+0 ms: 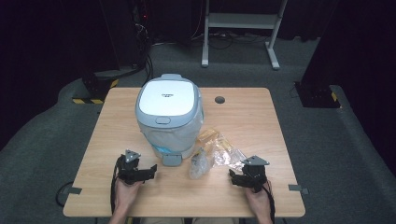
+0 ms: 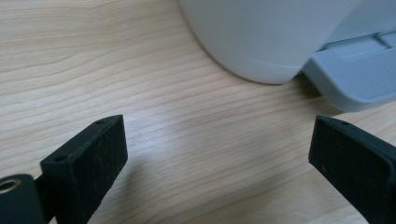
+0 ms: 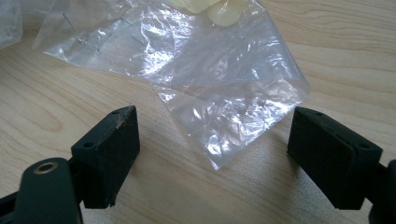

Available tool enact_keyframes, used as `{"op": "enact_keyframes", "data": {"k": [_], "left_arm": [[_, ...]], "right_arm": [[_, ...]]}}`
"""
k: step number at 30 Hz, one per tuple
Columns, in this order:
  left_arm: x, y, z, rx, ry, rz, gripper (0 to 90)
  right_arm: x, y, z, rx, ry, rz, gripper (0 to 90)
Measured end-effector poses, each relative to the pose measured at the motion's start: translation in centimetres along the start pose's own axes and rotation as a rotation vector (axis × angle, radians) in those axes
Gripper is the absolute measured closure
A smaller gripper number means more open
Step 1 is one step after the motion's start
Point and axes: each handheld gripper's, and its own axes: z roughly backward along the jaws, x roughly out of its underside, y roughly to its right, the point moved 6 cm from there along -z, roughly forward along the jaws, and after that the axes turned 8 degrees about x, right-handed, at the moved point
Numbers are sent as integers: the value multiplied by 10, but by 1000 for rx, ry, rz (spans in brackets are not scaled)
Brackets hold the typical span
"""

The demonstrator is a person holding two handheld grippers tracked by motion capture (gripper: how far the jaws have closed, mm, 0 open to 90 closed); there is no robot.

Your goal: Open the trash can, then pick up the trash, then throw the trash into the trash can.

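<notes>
A white and grey lidded bin [image 1: 169,112] with a plastic liner stands mid-table; its lid is down and a grey pedal [image 1: 171,159] juts from its front. Its white base [image 2: 261,42] and the pedal [image 2: 359,70] lie just ahead of my left gripper [image 2: 219,163], which is open over bare wood. In the high view the left gripper [image 1: 144,173] rests near the front left. A clear plastic bag [image 3: 201,79] with pale yellow pieces lies right of the bin; its corner points between the open jaws of my right gripper [image 3: 212,149]. The right gripper [image 1: 236,176] sits front right, below the bags [image 1: 217,149].
The wooden table [image 1: 252,126] has a round cable hole [image 1: 219,100] near its far edge. A crumpled clear bag [image 1: 198,164] stands beside the pedal. Beyond the table are a white metal frame [image 1: 240,28], dark cabinets and cables on grey carpet.
</notes>
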Motion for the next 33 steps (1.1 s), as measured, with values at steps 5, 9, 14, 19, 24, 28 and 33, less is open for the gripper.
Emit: {"op": "enact_keyframes", "data": {"k": [5,9,14,19,24,28,33], "left_arm": [[-5,7,-2,34,10,5,30],[-8,12,-3,51,15,10,24],[-15,19,-2,68,28,6,18],[-21,27,-6,82,24,-5,17],[-25,32,-8,90,33,3,16],[-29,34,-8,85,37,9,14],[-34,37,-9,81,37,12,13]], "right_arm": [[0,0,0,0,0,-2,166],[0,0,0,0,1,-1,166],[0,0,0,1,0,-3,166],[0,0,0,1,0,-3,166],[0,0,0,1,0,-3,166],[0,-1,0,0,0,-4,167],[0,0,0,0,0,-4,167]]}}
